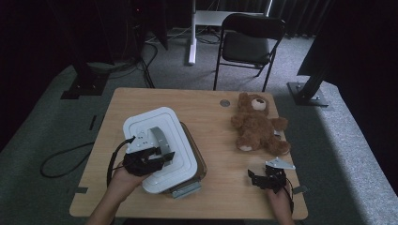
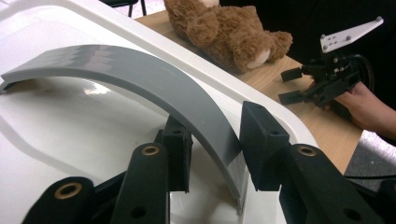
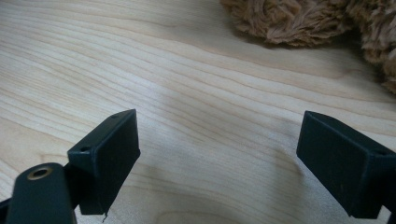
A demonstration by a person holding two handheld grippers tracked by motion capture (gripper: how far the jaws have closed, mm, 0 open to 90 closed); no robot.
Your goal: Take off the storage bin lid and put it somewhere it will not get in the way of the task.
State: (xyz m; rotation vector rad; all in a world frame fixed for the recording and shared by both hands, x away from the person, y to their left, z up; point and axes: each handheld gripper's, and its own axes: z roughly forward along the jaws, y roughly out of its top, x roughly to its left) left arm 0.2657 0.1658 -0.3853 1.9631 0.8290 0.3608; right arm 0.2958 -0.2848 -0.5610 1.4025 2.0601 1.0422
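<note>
At the lower left of the high view, the grey handle (image 2: 154,88) of a white lid (image 1: 159,140) is clamped by the left gripper (image 2: 212,149). A level lift is advised. The right gripper (image 1: 260,179) is held open, empty, near a teddy bear (image 1: 256,124).

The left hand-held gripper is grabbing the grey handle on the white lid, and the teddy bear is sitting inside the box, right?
Not quite. The teddy bear lies on the table, beside the box, as the high view shows. The left hand-held gripper does grip the grey handle on the white lid.
</note>
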